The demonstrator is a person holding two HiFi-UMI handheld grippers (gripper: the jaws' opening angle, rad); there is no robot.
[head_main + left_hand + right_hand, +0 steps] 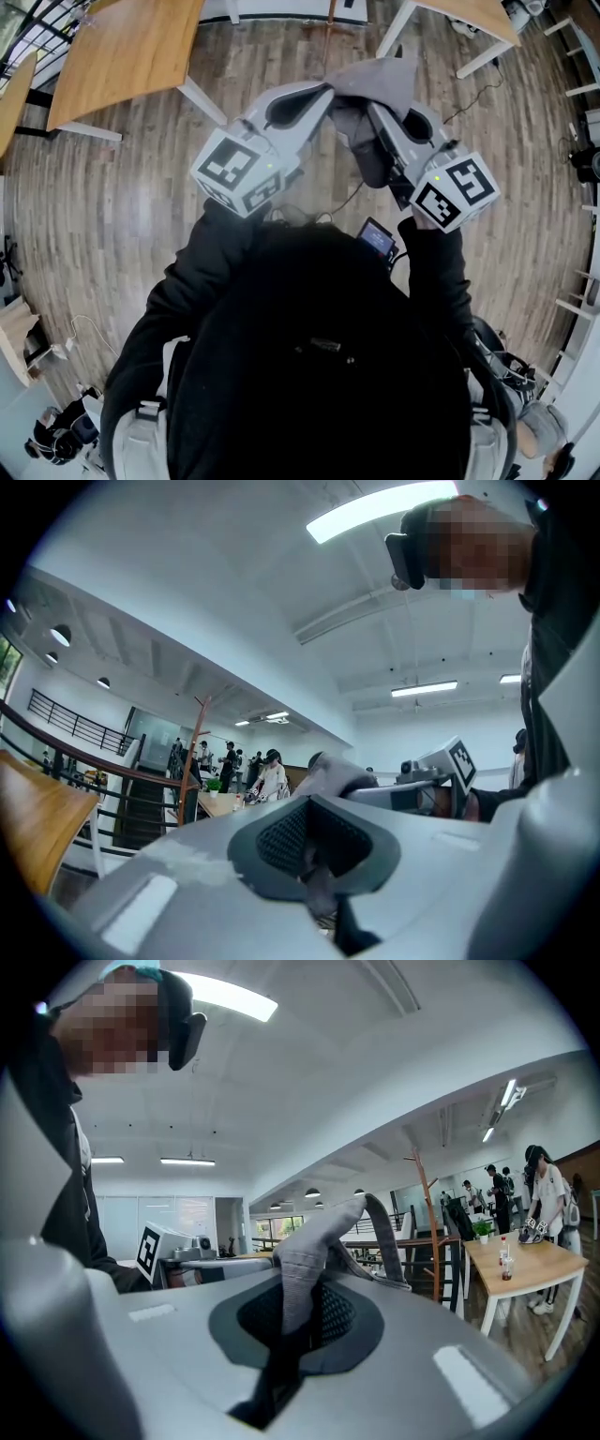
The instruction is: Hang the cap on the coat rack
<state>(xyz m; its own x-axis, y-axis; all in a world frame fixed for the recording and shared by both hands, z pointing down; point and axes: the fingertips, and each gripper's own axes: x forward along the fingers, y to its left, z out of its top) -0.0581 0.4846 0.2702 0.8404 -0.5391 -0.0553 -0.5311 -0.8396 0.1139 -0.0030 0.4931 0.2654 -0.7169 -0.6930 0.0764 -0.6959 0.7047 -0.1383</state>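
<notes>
Soft and light, the grey fabric cap (382, 77) droops (probably only its brim is stiff), so left tool (325, 92) and right tool (374, 109) each pinch its edge.

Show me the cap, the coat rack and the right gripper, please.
cap (378, 80), head view, its grey fabric.
coat rack (429, 1227), right gripper view, its brown pole.
right gripper (300, 1314), right gripper view, between its jaws, shut on the cap.

left gripper (326, 92) + right gripper (372, 109): 2 | cap (384, 75): 1 | coat rack (430, 1241): 1
</notes>
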